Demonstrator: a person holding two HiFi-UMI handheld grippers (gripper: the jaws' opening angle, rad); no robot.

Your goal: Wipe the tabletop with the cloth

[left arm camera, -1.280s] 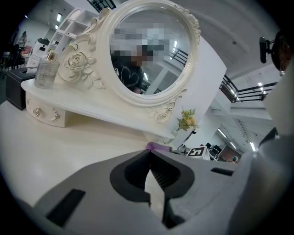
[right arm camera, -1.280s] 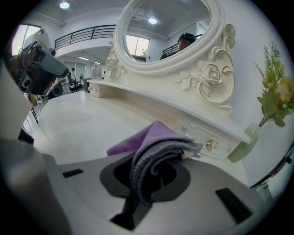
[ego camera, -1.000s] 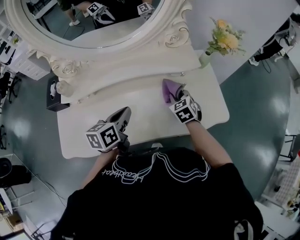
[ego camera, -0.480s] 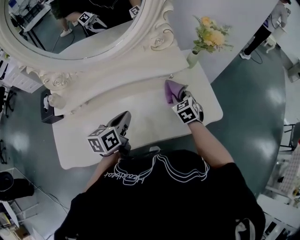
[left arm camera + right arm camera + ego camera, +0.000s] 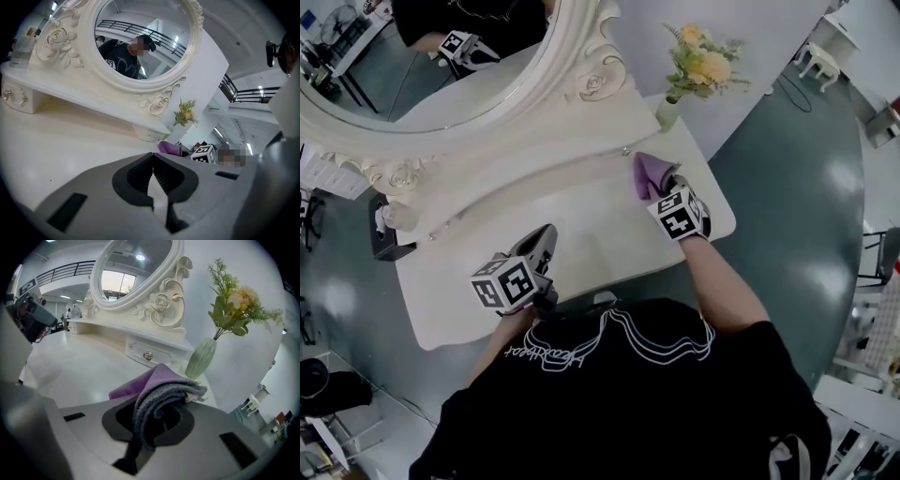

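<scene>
Cloth (image 5: 154, 380): purple, grey on the underside, bunched. It is clamped in the right claw (image 5: 157, 418), whose jaws close on its folds. Its free end lies on the worktop (image 5: 581, 230) near the back right corner, just in front of the drawer knob (image 5: 148, 355).
Left claw (image 5: 153, 171): jaws together at the tips, nothing between them. It is held over the front left of the worktop, well apart from the cloth.
Vase (image 5: 200, 359): pale green, upright, with yellow flowers (image 5: 703, 61), at the corner beyond the cloth.
Mirror (image 5: 441, 66): oval, white carved frame, along the back.
</scene>
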